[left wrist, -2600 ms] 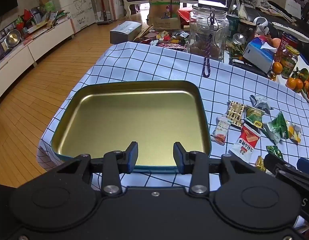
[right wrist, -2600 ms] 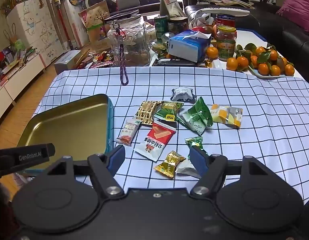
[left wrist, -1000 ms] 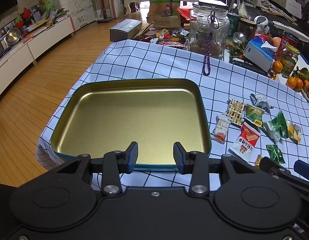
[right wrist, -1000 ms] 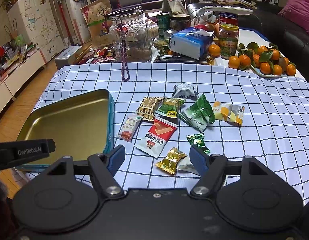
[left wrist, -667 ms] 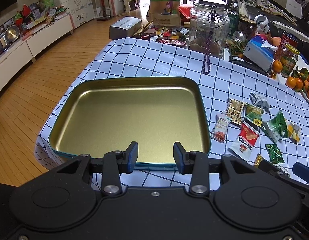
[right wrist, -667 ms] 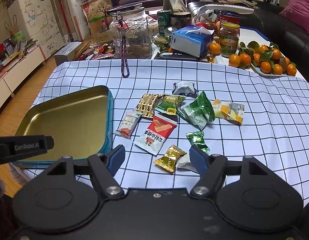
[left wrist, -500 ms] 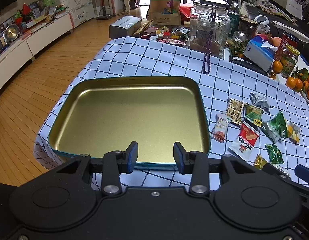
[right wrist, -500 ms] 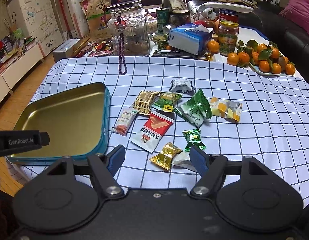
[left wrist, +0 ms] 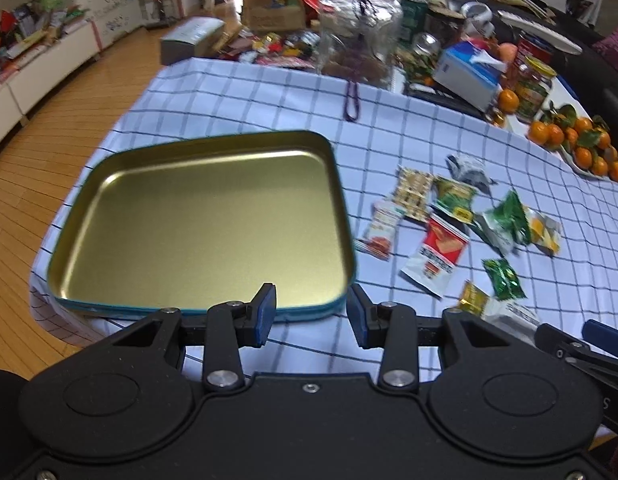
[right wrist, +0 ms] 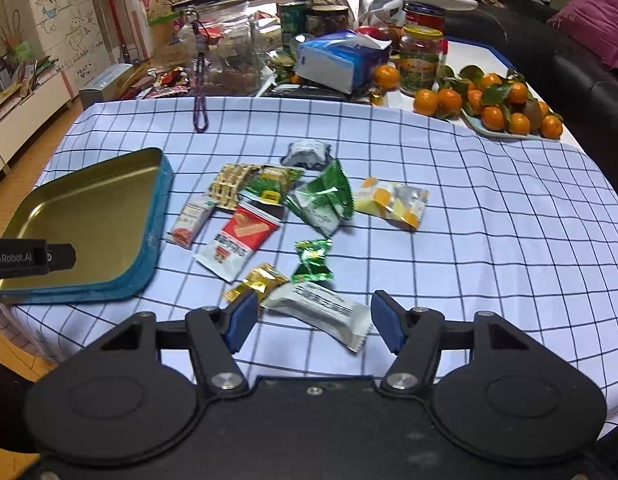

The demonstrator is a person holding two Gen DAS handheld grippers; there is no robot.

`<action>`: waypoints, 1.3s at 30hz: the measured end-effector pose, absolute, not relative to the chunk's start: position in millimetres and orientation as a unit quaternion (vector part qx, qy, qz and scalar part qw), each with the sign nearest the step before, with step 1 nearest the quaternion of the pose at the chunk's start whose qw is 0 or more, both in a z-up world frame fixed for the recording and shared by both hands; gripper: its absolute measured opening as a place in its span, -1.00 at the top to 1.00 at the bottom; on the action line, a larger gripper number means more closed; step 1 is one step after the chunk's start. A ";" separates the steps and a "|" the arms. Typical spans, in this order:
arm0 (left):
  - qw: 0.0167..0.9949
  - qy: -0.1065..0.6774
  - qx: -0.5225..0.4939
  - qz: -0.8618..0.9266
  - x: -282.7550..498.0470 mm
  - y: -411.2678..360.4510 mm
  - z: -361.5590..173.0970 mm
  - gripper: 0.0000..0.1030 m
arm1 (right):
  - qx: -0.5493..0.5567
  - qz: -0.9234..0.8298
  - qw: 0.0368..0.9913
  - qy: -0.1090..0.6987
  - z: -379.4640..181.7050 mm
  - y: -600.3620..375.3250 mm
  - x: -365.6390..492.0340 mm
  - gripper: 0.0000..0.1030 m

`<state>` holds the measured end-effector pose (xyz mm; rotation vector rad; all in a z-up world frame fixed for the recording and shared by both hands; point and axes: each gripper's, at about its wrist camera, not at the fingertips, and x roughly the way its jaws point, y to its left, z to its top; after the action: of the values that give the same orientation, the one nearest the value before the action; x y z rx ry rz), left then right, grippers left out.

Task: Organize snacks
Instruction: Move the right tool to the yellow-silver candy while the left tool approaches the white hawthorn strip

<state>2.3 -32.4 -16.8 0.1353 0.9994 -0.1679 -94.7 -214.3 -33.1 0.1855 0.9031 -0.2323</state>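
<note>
Both views have shifted rightward since earlier frames; white snack packet now lies fully between right gripper fingers, spread wide, holding nothing. Left gripper fingers moderately apart, empty, at near rim of shallow gold-lined teal metal tin. Gold candy at 11 o'clock, green foil candy at 12. Red-and-white sachet and other snacks scattered beyond on blue-checked table.

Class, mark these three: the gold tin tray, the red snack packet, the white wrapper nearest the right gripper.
gold tin tray (left wrist: pixel 197 216): left wrist view, bare inner floor.
red snack packet (right wrist: pixel 245 236): right wrist view, red upper half.
white wrapper (right wrist: pixel 321 308): right wrist view, printed middle.
</note>
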 end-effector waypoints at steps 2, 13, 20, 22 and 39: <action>0.862 0.492 0.055 -0.110 6.1 -40.1 -17.6 0.06 | 0.101 -0.110 0.882 0.447 -36.0 -222.0 -96.1 -0.18; 0.834 0.518 0.062 -0.182 45.7 -87.4 -4.8 0.06 | 0.128 -0.099 0.846 0.509 -45.6 -265.5 -80.1 0.15; 0.816 0.545 0.065 -0.181 83.4 -111.3 -10.2 0.06 | 0.140 -0.127 0.853 0.486 -32.3 -305.6 -29.2 0.34; 0.817 0.543 0.075 -0.180 89.7 -116.8 -13.4 0.06 | 0.146 -0.135 0.856 0.477 -32.8 -314.4 -11.3 0.34; 0.772 0.605 0.066 -0.182 104.0 -124.0 -55.1 0.07 | 0.240 -0.210 0.818 0.478 -76.7 -364.5 72.0 0.34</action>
<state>104.0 -124.0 -55.1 0.1435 1.3110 -0.3948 72.0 -364.5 -76.7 0.5118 1.0187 -0.4484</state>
